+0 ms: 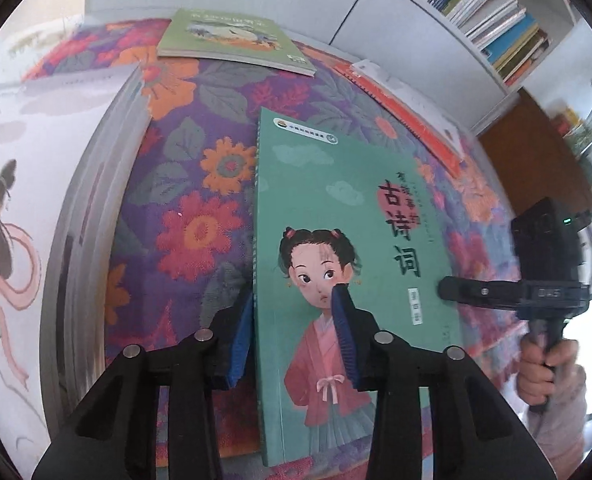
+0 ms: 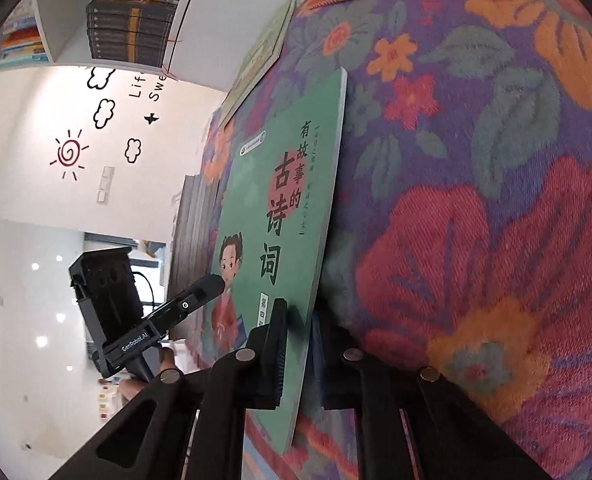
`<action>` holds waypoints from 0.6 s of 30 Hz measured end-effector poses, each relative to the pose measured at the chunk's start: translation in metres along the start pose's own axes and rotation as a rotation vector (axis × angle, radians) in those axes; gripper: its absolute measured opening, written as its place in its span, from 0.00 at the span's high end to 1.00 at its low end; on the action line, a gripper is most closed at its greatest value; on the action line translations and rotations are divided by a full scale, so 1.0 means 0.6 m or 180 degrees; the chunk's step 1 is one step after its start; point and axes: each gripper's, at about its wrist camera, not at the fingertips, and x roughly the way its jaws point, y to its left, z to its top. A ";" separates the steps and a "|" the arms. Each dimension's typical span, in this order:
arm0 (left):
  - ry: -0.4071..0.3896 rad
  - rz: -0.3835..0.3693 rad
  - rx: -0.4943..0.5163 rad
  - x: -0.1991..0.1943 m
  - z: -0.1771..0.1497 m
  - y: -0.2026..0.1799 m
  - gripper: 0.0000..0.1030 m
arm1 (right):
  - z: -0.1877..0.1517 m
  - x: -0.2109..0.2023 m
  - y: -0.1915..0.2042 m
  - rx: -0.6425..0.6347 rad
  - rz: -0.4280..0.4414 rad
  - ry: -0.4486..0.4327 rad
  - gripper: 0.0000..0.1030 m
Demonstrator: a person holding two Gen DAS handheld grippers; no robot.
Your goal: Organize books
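My left claw (image 1: 292,340) has its ribbed blue pads either side of the spine edge of the green book (image 1: 347,280), one pad on the glossy cover and the other behind it; whether they press I cannot tell. My right claw (image 2: 297,354) is clamped on the same book's opposite long edge, low centre in the right view, black pad flat against the cover. The book is thin, a softcover with a painted girl in a pink robe, tilted up off the woven floral cloth (image 1: 200,184), which is coarse, purple with red and orange flowers. A second green book (image 1: 232,40) lies flat at upper centre of the left view, an orange book (image 1: 407,120) to its right. White shelves (image 1: 479,12) with upright spines fill the upper right.
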 end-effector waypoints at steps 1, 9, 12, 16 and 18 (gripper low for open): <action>0.0020 0.0072 0.0036 0.001 0.002 -0.006 0.67 | -0.007 -0.002 0.007 0.0004 -0.0068 -0.0024 0.92; 0.0212 0.0087 0.0123 -0.008 0.001 -0.008 0.67 | -0.030 -0.013 0.086 -0.0511 -0.0710 -0.0155 0.87; 0.0271 0.0010 0.0131 -0.014 -0.006 -0.014 0.67 | -0.033 -0.019 0.110 -0.0671 -0.0758 -0.0185 0.87; 0.0223 -0.0014 0.0195 -0.034 -0.010 -0.028 0.67 | -0.042 -0.024 0.151 -0.0939 -0.0864 -0.0227 0.87; 0.0163 0.0015 0.0255 -0.047 -0.010 -0.035 0.67 | -0.050 -0.027 0.175 -0.1114 -0.0969 -0.0251 0.87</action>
